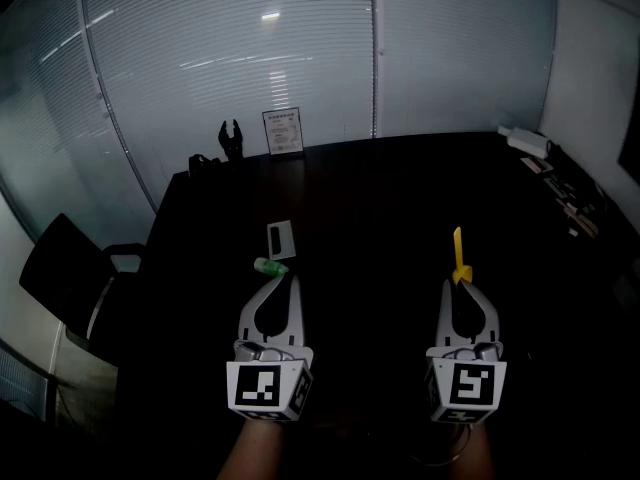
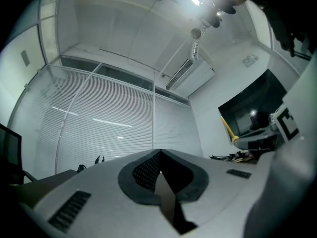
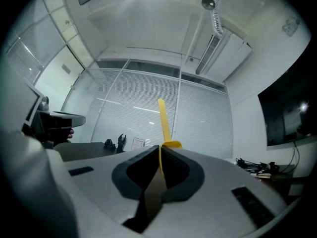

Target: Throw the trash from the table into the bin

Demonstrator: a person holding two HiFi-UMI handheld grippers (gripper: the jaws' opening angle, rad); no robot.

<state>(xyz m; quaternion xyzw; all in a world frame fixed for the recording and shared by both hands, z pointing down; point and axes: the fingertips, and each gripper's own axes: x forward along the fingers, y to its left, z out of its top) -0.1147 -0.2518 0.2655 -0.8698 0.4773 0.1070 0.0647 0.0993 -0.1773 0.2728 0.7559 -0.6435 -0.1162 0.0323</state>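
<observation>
Over the dark table (image 1: 380,198), my right gripper (image 1: 462,281) is shut on a thin yellow strip (image 1: 458,253). The strip stands up from between the closed tips (image 3: 159,147) in the right gripper view, its upper part (image 3: 163,120) leaning slightly left. My left gripper (image 1: 288,278) is shut too, with a small green and white scrap (image 1: 269,265) at its tips, apparently pinched. In the left gripper view the jaws (image 2: 159,152) meet and the scrap is hidden. Both grippers point slightly upward, side by side. No bin shows in any view.
A white card (image 1: 281,239) lies on the table just beyond the left gripper. A framed sign (image 1: 282,131) and a black gadget (image 1: 231,138) stand at the far edge by the blinds. Cables and clutter (image 1: 560,183) sit at the right edge. A black chair (image 1: 60,268) is on the left.
</observation>
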